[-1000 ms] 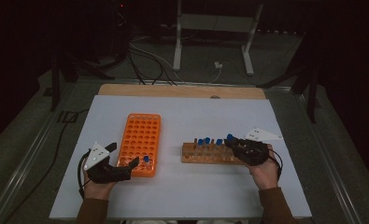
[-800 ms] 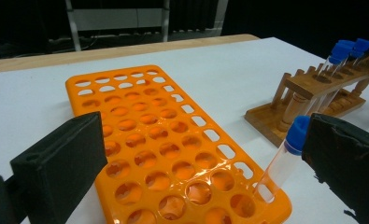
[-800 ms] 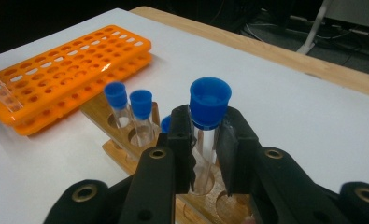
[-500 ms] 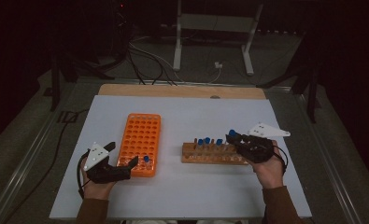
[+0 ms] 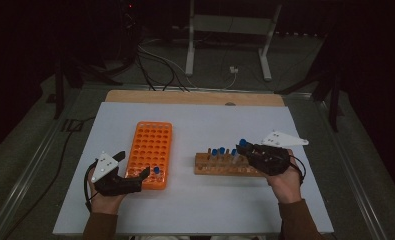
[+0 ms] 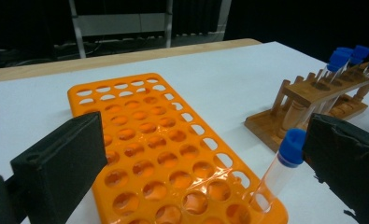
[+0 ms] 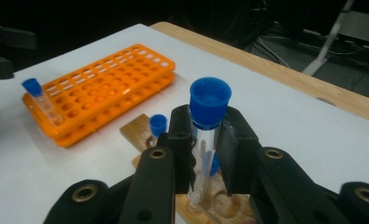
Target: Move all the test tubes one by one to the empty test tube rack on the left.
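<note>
The right tool [image 7: 204, 154] squeezes a blue-capped tube [image 7: 205, 135], standing straight up above the wooden rack [image 5: 220, 167]. The orange rack [image 5: 150, 152] lies off to its left, beside the open left tool [image 5: 130, 177].

open white tabletop [image 5: 235, 125] from 10 to 2 o'clock; a bare lane runs between the orange plastic tube rack [image 5: 149, 154] at 9 and the wooden tube stand [image 5: 220, 165] with upright blue-capped tubes [image 5: 214, 152] at 3.

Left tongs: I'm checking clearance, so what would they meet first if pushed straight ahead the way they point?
Probably the capped tube standing in the orange rack; it sits just ahead of the open left tongs, close by one jaw. Depth is unclear, so they might graze the rack first.
</note>
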